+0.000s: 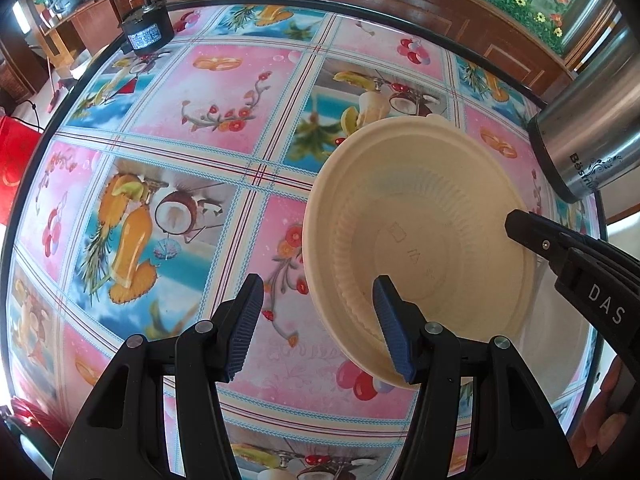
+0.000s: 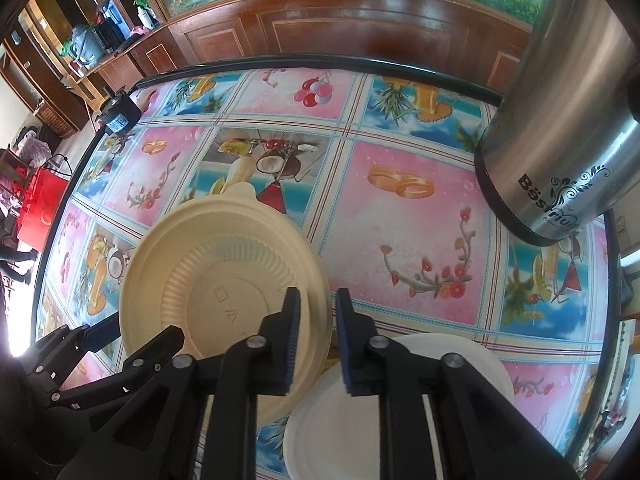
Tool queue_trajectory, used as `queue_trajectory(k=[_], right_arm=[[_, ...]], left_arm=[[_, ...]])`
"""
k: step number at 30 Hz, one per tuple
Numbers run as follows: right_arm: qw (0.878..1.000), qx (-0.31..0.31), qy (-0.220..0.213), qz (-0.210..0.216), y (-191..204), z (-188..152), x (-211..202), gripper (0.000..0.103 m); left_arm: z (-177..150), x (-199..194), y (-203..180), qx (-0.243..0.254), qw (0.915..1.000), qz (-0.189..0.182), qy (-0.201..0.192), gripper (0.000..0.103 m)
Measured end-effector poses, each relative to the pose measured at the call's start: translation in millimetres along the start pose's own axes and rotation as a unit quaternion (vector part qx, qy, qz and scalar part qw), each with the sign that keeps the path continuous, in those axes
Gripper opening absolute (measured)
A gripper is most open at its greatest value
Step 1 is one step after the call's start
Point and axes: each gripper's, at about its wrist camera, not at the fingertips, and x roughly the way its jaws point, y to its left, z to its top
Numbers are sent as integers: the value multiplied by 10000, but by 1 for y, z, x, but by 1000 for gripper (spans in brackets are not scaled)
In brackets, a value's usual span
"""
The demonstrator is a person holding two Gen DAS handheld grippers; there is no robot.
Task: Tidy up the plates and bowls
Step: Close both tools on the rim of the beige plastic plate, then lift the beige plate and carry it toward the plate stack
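A cream ribbed bowl sits open side up on the fruit-print tablecloth, tilted a little. My right gripper is shut on the bowl's near right rim, one pad inside and one outside; its black fingers show at that rim in the left wrist view. My left gripper stands open astride the bowl's opposite rim, its pads clear of it. A white plate lies under the right gripper, partly beneath the bowl's edge.
A tall steel flask stands at the table's right side. A small black device sits at the far left edge. Wooden panelling runs behind the table, and a red bag is on the floor to the left.
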Motion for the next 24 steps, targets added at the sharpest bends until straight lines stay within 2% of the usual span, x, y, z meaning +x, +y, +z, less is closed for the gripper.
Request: queue_trajectory(k=[3,5,12,24], right_arm=[[10000,43,-16,28,-1,-1,0,10],[10000,69,-33,58,-1,-2,-1,10],[9998,116,-15,168,3,-8,-3,9],[9994,170,-50,293,20,-38,-16,9]], left_arm=[[1,1,1,-1,10000,-49,-15,57],[1,1,2,-27,10000,-41,-30,44],[-3,-2,3,85,9999,-70,-23,26],[-34,-17,20,101,9998,-144,-8,25]])
